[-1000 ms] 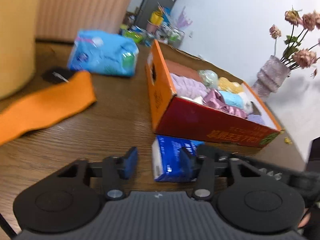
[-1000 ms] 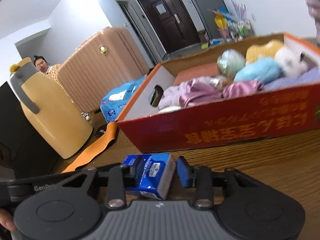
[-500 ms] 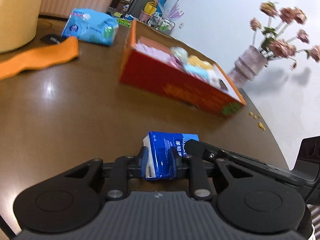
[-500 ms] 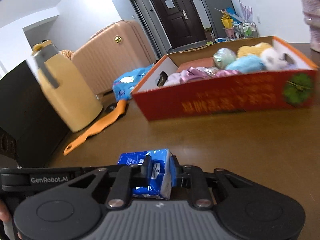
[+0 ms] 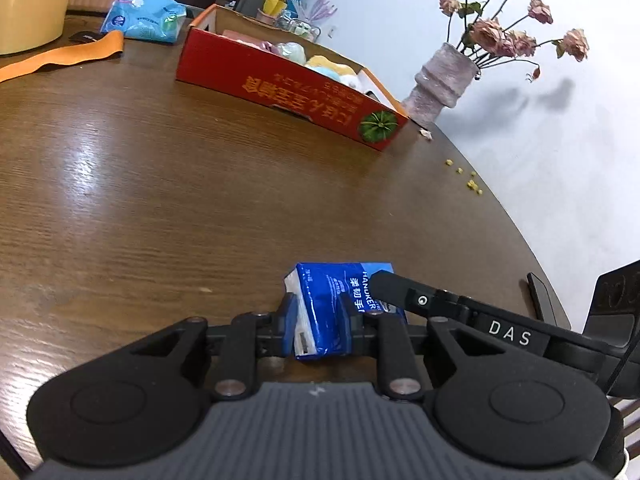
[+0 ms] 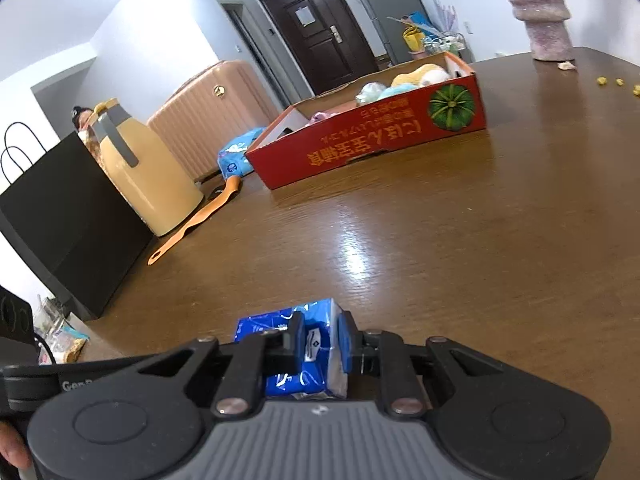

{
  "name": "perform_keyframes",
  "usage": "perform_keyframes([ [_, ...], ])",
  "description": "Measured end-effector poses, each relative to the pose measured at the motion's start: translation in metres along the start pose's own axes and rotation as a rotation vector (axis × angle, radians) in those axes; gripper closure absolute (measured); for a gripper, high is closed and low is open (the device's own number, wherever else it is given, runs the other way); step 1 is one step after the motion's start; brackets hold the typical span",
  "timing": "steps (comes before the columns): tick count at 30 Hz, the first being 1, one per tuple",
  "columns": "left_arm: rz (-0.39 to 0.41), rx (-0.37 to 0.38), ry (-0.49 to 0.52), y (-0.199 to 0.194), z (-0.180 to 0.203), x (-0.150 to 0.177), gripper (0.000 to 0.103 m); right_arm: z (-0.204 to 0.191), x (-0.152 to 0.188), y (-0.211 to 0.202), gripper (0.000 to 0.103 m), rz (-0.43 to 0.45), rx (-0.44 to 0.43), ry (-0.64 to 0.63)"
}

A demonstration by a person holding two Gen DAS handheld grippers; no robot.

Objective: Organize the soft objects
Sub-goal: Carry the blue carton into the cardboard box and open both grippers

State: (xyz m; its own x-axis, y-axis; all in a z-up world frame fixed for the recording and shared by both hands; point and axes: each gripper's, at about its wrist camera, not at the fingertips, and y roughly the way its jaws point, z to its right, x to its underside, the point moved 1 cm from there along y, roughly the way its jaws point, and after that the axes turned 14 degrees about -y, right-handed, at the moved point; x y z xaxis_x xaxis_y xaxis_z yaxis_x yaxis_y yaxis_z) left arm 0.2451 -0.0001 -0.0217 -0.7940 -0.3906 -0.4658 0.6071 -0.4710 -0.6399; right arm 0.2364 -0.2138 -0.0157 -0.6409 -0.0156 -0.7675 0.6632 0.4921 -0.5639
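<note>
My left gripper (image 5: 318, 320) reaches forward low over the worktop (image 5: 160, 200), its jaws pinching one end of a small blue tissue pack (image 5: 340, 308). My right gripper (image 6: 319, 344) comes in from the opposite side, angled across, its jaws pinching the other end of the same tissue pack (image 6: 304, 344); its black finger (image 5: 400, 288) lies over the pack's top in the left view.

The pack is a soft plastic-wrapped block, glossy blue with white print and a white end face, dented and creased where the pads squeeze it. It sits at the near edge of the worktop, well apart from the red cardboard box (image 5: 288, 84).

The box is a long, shallow tray with printed lettering and a green pumpkin picture on its side wall; pastel plush lumps (image 6: 400, 84) fill it. The worktop is dark brown wood grain with a glossy sheen. An orange strap (image 6: 196, 216) lies flat beside a yellow jug (image 6: 144, 176).
</note>
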Motion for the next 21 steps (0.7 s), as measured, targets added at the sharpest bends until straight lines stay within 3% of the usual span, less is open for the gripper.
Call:
perform_keyframes([
  [7,-0.017,0.002,-0.004,0.008,-0.004,0.002,0.08,0.007,0.009,0.007,0.086,-0.004,0.006,0.02],
  [13,-0.049,0.027,-0.076,0.014,-0.011,-0.01,0.077,0.017,0.004,0.011,0.086,-0.007,-0.033,0.088],
  [17,0.024,0.071,-0.053,0.011,0.015,-0.05,0.077,0.025,-0.045,0.008,0.086,0.055,-0.042,0.047],
  [21,0.082,0.126,0.002,0.025,0.052,-0.133,0.077,0.036,-0.132,0.02,0.086,0.13,-0.008,-0.066],
])
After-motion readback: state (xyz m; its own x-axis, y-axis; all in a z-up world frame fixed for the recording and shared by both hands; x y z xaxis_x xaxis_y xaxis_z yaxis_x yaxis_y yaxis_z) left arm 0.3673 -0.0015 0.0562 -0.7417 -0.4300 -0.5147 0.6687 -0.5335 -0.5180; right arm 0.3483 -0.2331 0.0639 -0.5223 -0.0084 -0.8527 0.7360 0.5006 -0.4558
